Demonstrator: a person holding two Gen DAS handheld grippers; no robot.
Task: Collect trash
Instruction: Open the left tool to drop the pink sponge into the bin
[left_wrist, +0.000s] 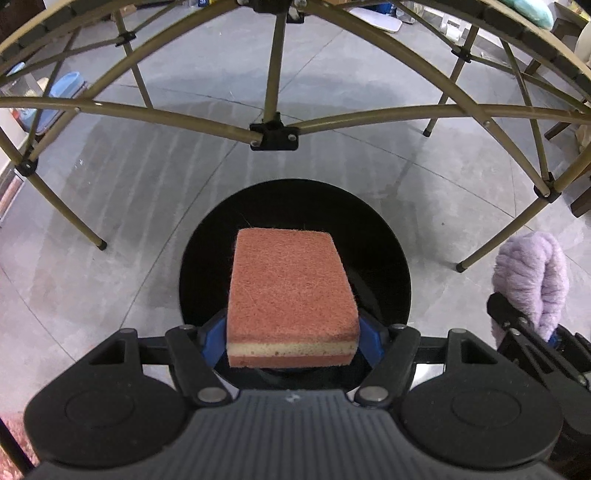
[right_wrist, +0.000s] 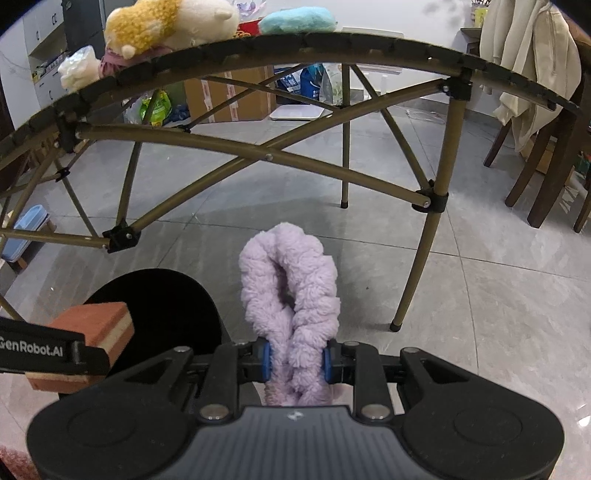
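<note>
My left gripper (left_wrist: 293, 338) is shut on an orange-red sponge (left_wrist: 291, 291) with a cream middle layer and holds it flat right above a round black bin (left_wrist: 384, 266) on the floor. The sponge (right_wrist: 99, 325) and bin (right_wrist: 162, 306) also show at the lower left of the right wrist view. My right gripper (right_wrist: 297, 363) is shut on a fluffy lilac twisted fabric piece (right_wrist: 291, 291), held upright to the right of the bin. That lilac piece (left_wrist: 532, 280) shows at the right edge of the left wrist view.
A folding table with olive metal legs (left_wrist: 273, 74) stands over the bin; its crossbars (right_wrist: 221, 147) and feet surround the spot. Plush toys (right_wrist: 166, 22) lie on the tabletop. A wooden chair (right_wrist: 546, 166) with a cream garment stands right. A blue basin (right_wrist: 26, 229) and boxes (right_wrist: 225, 96) lie beyond.
</note>
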